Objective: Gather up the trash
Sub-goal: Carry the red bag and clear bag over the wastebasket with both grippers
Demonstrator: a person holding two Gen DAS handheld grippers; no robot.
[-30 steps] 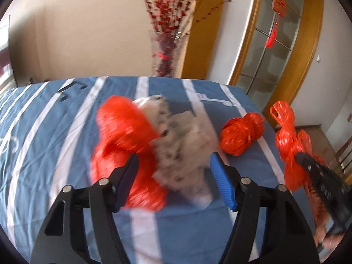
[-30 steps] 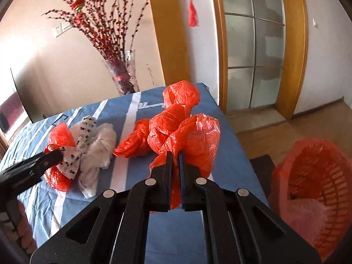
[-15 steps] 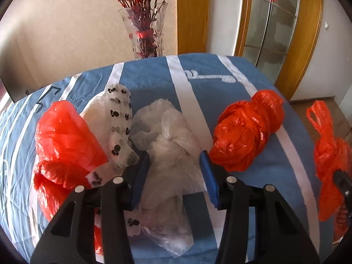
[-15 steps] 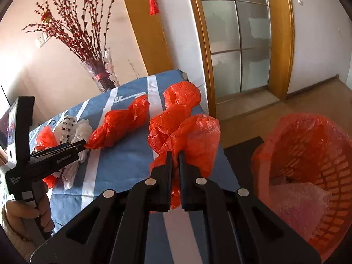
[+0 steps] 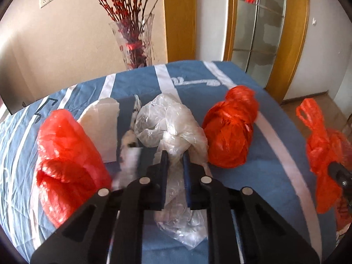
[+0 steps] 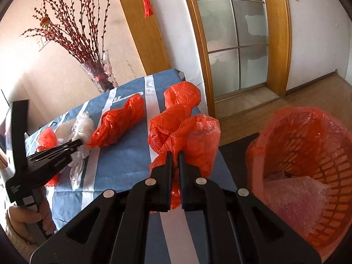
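Left gripper (image 5: 175,154): its jaws are closing on the clear plastic bag (image 5: 171,125), a pinched neck of which is already pressed between the pads.
Clear plastic bag: it is spread on the blue striped tablecloth (image 5: 222,92), its bulk just beyond the fingertips and a flat tail trailing back under the jaws.
Left of the clear bag: a white bag (image 5: 103,123) is seen, and further left a crumpled red bag (image 5: 66,154), both on the cloth.
Right of the clear bag: a twisted red bag (image 5: 231,132) lies just beside it, apart from the jaws.
Right gripper (image 6: 175,154): its jaws are clamped together on a red bag (image 6: 184,129), which is held past the right edge of the table.
Waste basket (image 6: 308,154): lined in red, it stands on the floor to the right of that held bag, its mouth open and pinkish wrap inside.
Edges: the table's far edge is met by a glass vase (image 5: 134,41) of red twigs.
Open room: bare wooden floor (image 6: 308,92) is seen beyond the basket towards the glazed door (image 6: 233,37).
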